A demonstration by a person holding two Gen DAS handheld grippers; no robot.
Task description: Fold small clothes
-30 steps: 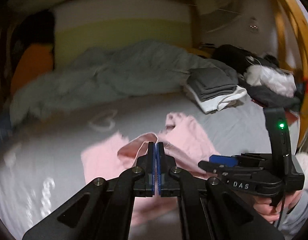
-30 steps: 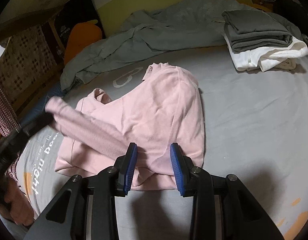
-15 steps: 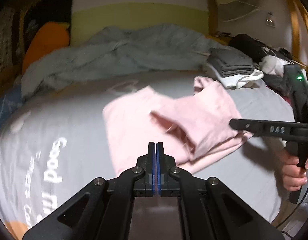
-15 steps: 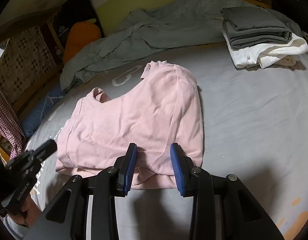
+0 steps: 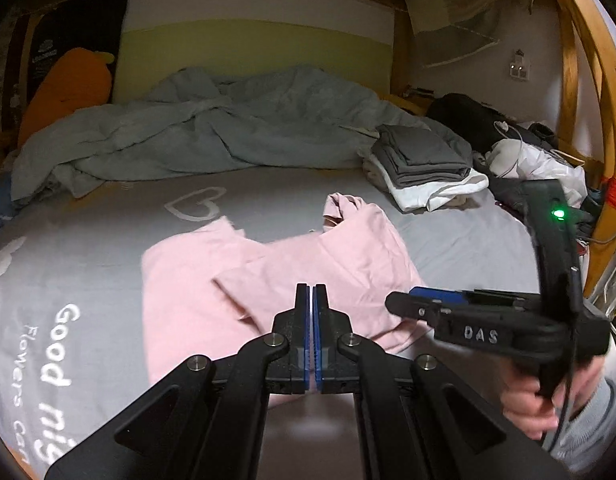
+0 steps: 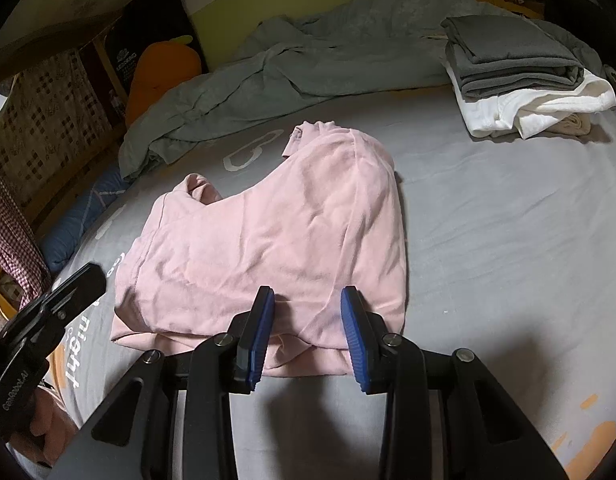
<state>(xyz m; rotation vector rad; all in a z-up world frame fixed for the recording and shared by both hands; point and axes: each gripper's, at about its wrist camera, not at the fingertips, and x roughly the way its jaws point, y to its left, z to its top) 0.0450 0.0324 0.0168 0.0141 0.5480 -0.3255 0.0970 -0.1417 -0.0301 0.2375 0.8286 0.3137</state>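
A pink top [image 6: 268,236] lies partly folded on the grey bed sheet [image 6: 508,220], one sleeve laid across its body; it also shows in the left wrist view [image 5: 308,272]. My right gripper [image 6: 308,320] is open and empty, its blue pads [image 6: 260,332] just above the garment's near hem. My left gripper [image 5: 312,312] is shut with nothing between its pads, held above the near side of the top. The right gripper shows at the right of the left wrist view [image 5: 404,304]. The left gripper's tip shows at the left edge of the right wrist view [image 6: 88,280].
A stack of folded grey and white clothes [image 6: 516,72] sits at the back right. A rumpled grey duvet [image 6: 308,52] runs along the back. An orange carrot pillow [image 6: 160,72] leans at the back left. Dark bags and clothes [image 5: 508,148] pile by the wooden frame.
One second ago my left gripper held the pink sleeve up over the top. The sleeve now lies on the garment, and the left gripper is drawn back, shut and empty. The right gripper barely moved.
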